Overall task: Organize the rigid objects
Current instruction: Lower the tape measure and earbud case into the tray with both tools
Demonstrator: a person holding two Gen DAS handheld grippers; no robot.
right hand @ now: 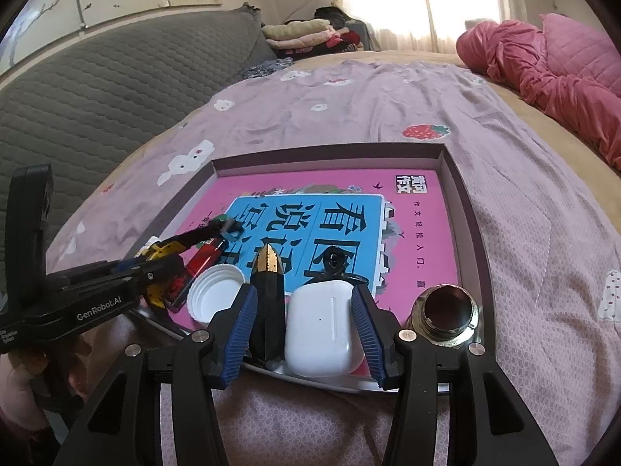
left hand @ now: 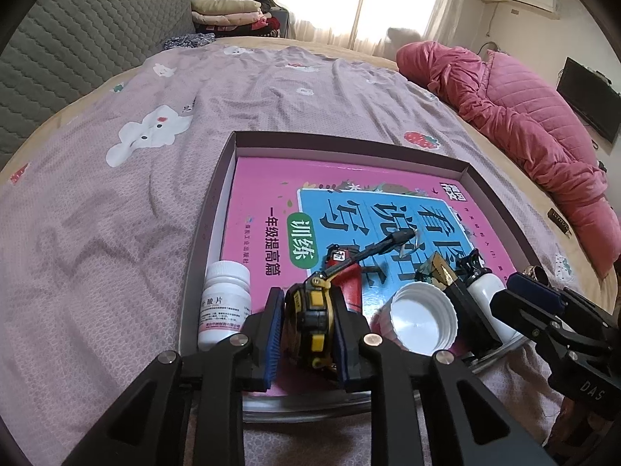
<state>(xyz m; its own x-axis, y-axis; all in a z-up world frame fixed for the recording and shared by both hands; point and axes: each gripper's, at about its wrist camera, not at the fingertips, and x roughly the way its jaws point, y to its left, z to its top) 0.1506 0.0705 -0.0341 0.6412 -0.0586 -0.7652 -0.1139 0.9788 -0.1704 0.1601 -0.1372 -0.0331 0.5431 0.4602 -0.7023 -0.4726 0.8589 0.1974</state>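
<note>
Left gripper [left hand: 306, 322] clamps a tape measure [left hand: 310, 322] in the tray [left hand: 349, 141]; right gripper [right hand: 304, 330] is wide around earbuds case [right hand: 320, 330], bottle cap [right hand: 215, 297] at its 10 o'clock

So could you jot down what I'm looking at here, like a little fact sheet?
Setting: bed with a lilac sheet
Container: shallow box lined with a pink book
Left tongs: shut on a yellow-black tape measure
Right tongs: open around a white earbud case and a black-gold object
Also in box: pill bottle, white cap, red lighter, metal fitting
</note>
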